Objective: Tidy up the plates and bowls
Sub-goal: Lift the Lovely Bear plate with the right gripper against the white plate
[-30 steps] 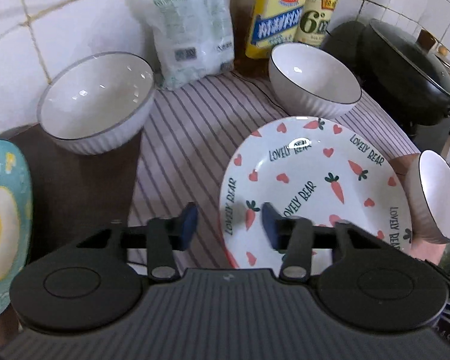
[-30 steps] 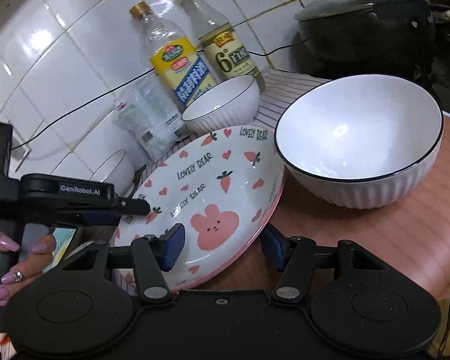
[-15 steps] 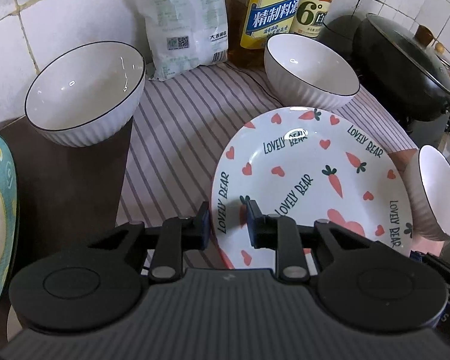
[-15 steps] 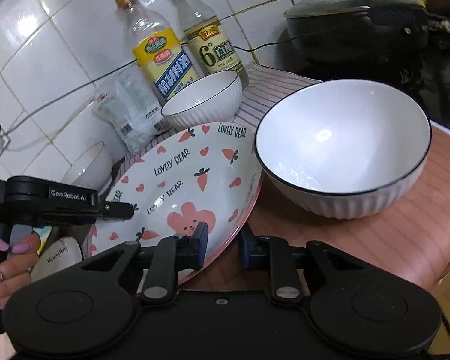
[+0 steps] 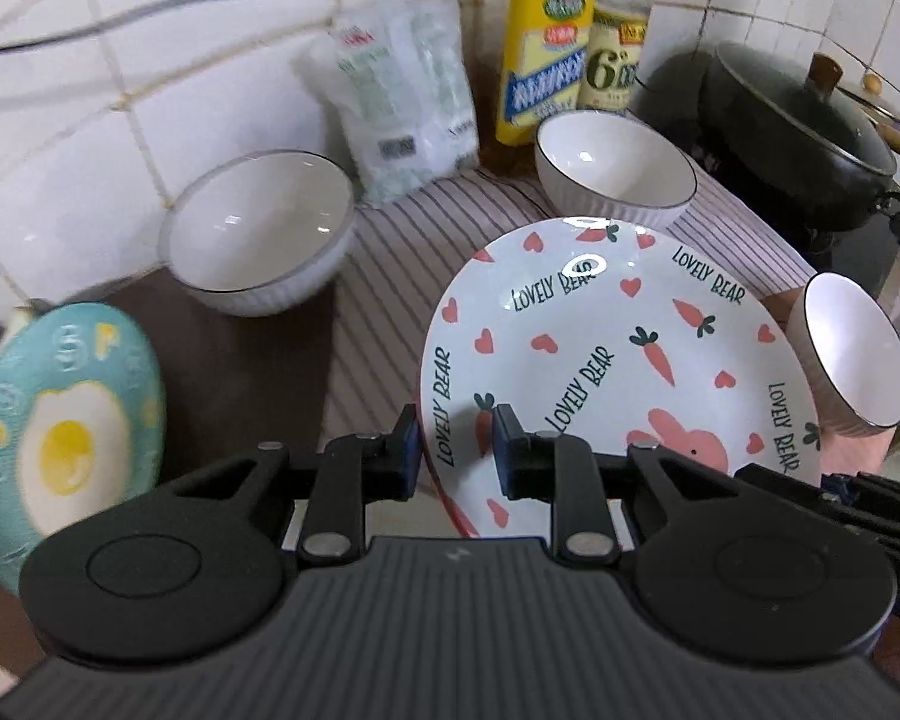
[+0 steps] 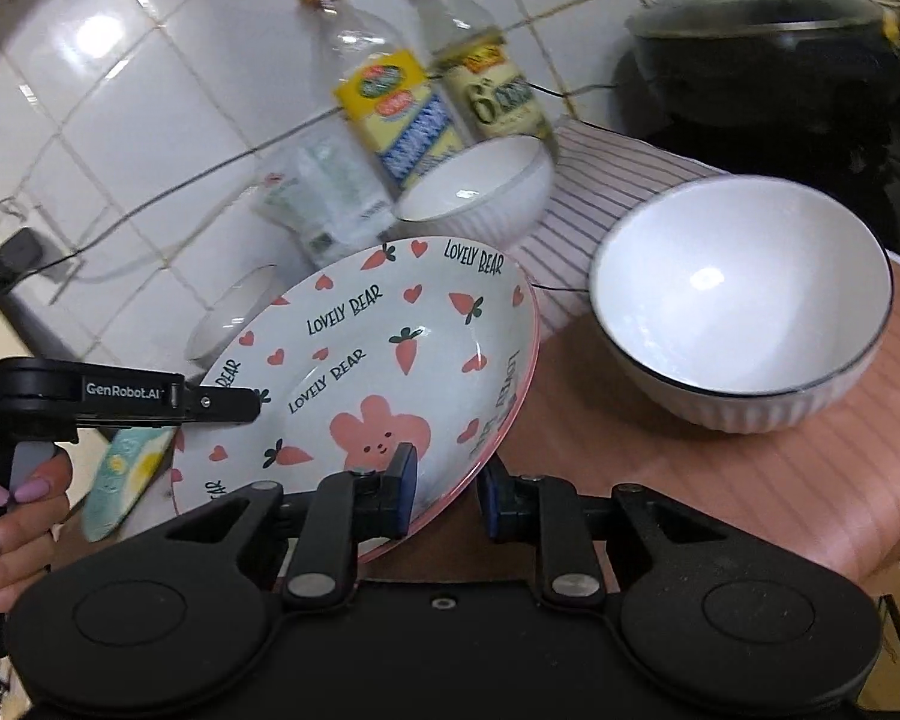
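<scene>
A white "Lovely Bear" plate with hearts and carrots is lifted and tilted above the striped cloth. My left gripper is shut on its near-left rim. My right gripper is shut on its near-right rim; the plate fills the middle of the right wrist view, where the left gripper also shows. Three white ribbed bowls stand around: one at back left, one at the back, one at the right. A teal fried-egg plate lies at the left.
A yellow-labelled oil bottle, a vinegar bottle and a white bag stand against the tiled wall. A black lidded wok sits at the back right. The striped cloth covers the counter's middle.
Both grippers have closed on the plate's rim from open. The plate has lifted off the counter and tilted, and both cameras have risen.
</scene>
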`<state>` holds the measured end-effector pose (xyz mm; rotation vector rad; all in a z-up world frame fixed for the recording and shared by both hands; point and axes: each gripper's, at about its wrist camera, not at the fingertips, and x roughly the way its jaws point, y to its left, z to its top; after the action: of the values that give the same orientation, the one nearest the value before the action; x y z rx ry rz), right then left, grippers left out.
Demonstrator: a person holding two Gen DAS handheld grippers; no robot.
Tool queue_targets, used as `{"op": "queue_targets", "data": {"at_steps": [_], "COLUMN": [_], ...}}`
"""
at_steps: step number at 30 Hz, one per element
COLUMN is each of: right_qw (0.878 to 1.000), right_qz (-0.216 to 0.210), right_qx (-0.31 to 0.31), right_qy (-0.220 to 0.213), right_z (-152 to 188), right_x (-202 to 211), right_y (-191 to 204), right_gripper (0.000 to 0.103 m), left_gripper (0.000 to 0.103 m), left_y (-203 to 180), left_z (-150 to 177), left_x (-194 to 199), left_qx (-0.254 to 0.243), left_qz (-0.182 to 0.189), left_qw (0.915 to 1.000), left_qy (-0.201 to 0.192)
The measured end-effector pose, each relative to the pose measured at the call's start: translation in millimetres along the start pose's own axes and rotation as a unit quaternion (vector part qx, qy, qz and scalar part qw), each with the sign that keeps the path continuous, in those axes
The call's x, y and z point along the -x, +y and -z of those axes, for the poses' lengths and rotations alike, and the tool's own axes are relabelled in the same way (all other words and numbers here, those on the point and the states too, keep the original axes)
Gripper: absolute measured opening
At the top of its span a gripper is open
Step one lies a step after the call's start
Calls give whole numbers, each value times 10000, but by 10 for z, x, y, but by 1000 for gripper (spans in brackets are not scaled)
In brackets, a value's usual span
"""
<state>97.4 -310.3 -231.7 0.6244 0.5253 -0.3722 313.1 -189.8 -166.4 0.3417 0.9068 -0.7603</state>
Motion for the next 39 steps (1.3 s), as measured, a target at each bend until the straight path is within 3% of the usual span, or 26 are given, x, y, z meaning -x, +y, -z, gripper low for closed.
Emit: {"op": "queue_targets", "data": {"at_steps": [13, 20, 28, 39], "right_qw": [9951, 9881, 9791, 9705], "right_qz": [-781, -1073, -1185, -1029], "right_qx": [595, 1006, 1465, 1709], "right_qy": [98, 459, 771, 1356], "right_z": [-16, 82, 201, 356], "right_x": [465, 560, 486, 233], "right_y": [641, 915, 1081, 1083], "right_gripper": [26, 26, 26, 27], "left_gripper": [23, 23, 22, 23], "left_y": [330, 548, 742, 895], "left_z": [429, 860, 1216, 1473], "left_x": [1077, 1444, 1494, 1185], "left_qx": [893, 1520, 2040, 2445], "left_qz": [-448, -586, -607, -519], "left_qw": [9946, 9863, 9770, 9681], "left_qy": [-281, -271, -139, 186]}}
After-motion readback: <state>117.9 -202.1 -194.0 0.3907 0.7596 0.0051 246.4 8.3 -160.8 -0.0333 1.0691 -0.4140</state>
